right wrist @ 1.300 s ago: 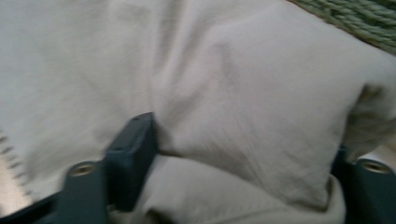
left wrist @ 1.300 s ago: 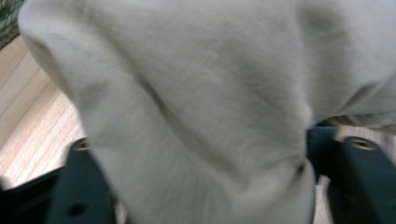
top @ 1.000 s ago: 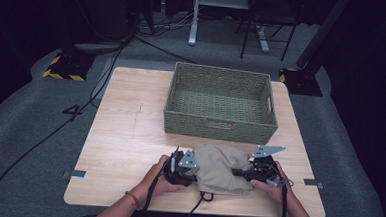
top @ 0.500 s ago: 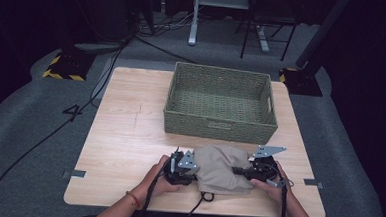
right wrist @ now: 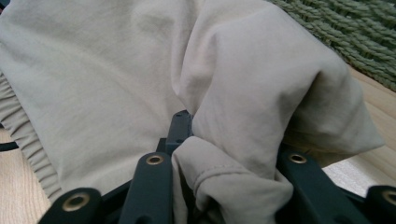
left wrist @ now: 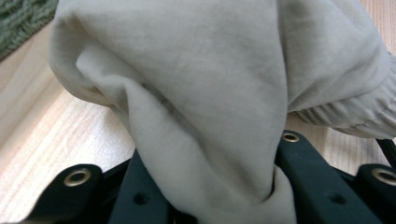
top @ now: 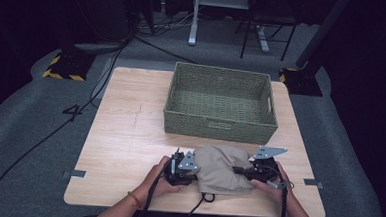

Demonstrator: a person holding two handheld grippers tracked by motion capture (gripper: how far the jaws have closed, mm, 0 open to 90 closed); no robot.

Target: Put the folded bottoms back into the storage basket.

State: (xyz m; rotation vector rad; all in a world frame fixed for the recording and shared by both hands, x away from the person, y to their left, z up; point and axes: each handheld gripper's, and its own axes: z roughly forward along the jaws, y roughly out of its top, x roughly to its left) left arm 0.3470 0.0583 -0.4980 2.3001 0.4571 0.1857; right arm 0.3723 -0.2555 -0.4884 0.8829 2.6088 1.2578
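Note:
A beige garment (top: 223, 167) with an elastic hem lies bunched near the front edge of the wooden table (top: 124, 140). My left gripper (top: 191, 171) sits at its left side, held in a hand. In the left gripper view a fold of the garment (left wrist: 196, 84) is pinched between the black jaws of the left gripper (left wrist: 215, 186). My right gripper (top: 241, 172) grips the garment's right side. In the right gripper view, cloth (right wrist: 116, 70) is bunched between the jaws of the right gripper (right wrist: 229, 186). Both pairs of jaws have just been closing on the fabric.
A green woven basket (top: 219, 127) stands empty just behind the garment, at the table's far right. Bare wood lies to the left of the basket and the hands. A black drawstring (top: 204, 198) trails from the garment's front. Cables run across the grey floor at the left.

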